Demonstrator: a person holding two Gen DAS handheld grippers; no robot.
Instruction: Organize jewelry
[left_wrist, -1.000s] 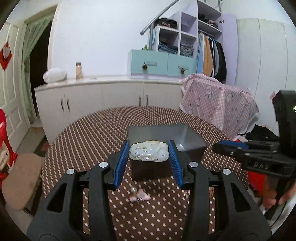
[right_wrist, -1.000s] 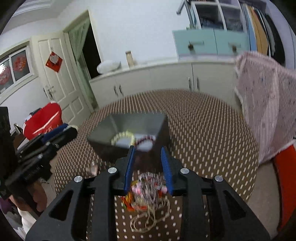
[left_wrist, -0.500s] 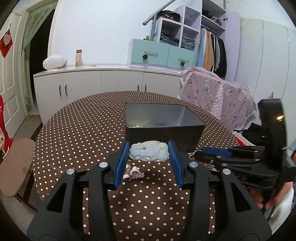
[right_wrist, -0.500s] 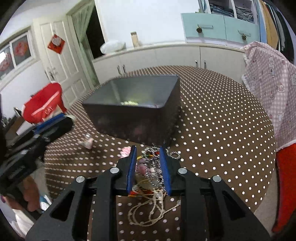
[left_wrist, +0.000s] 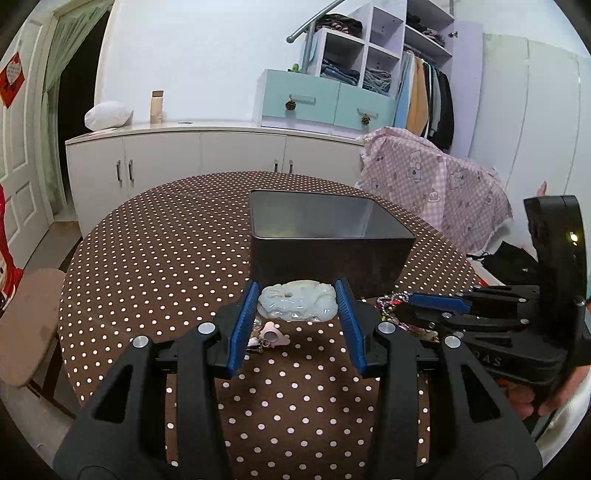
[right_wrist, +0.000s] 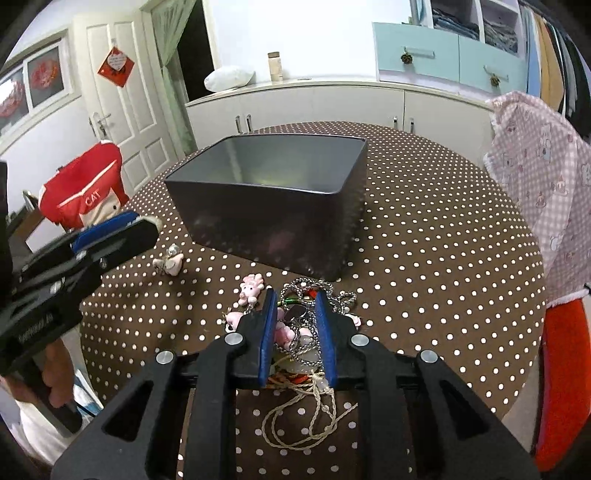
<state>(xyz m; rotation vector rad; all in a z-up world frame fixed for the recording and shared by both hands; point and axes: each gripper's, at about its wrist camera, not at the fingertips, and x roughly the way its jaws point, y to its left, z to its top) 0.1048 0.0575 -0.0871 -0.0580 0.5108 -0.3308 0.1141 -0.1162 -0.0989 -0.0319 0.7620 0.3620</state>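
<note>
1. The left tool (left_wrist: 297, 306) holds a pale jade carving (left_wrist: 297, 303) pinched between its blue pads, jaws partly open around the wide piece. It hangs just in front of the dark metal box (left_wrist: 328, 254), lower against the box than a second ago, when the carving sat level with the rim.
2. The right tool (right_wrist: 293, 325) has come down onto the tangled pile of chains and charms (right_wrist: 299, 328) on the dotted worktop (right_wrist: 424, 258), and its jaws have narrowed over the last second. They now straddle a chain and a pink charm; whether the pads truly grip them I cannot tell.
3. A small pink charm (left_wrist: 271, 334) lies loose on the worktop under the left tool.
4. Judgement: 2 pieces are about to go into the box; the carving must rise over the rim first.
</note>
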